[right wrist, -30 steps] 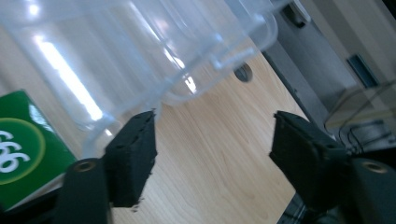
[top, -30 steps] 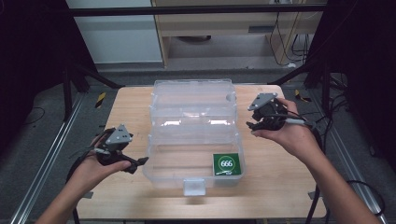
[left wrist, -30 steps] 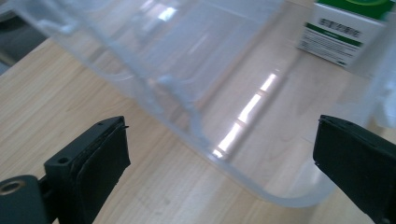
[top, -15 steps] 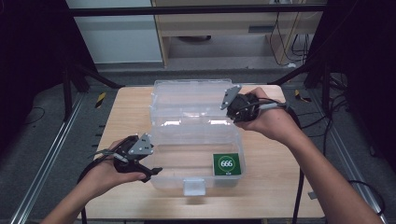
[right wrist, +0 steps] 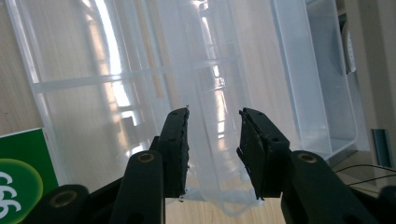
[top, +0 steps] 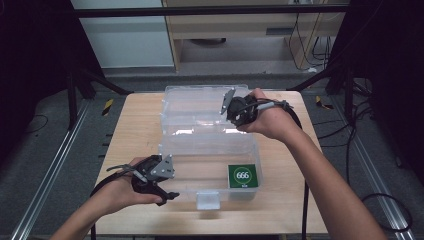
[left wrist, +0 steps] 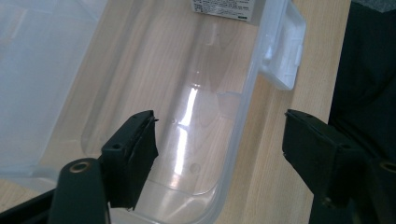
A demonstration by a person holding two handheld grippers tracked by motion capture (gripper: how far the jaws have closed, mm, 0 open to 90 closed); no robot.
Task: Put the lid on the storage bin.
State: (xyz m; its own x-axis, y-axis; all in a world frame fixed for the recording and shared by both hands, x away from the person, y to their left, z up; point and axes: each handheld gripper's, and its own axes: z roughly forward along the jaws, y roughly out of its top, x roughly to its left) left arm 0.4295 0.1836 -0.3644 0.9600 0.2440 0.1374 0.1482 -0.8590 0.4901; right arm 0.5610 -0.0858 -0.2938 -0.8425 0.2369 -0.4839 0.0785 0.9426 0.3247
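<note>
my right tool (top: 231, 104) has moved onto the clear box's (top: 210, 165) open lid (right wrist: 212, 154), jaws narrow around its edge; my left tool (top: 167, 187), narrowing, straddles the box's front wall.

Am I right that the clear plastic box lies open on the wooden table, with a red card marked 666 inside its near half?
Not quite: the card marked 666 is green, not red, as the high view shows. The rest stands: the clear plastic box lies open on the wooden table, and the card sits inside its near half.
</note>
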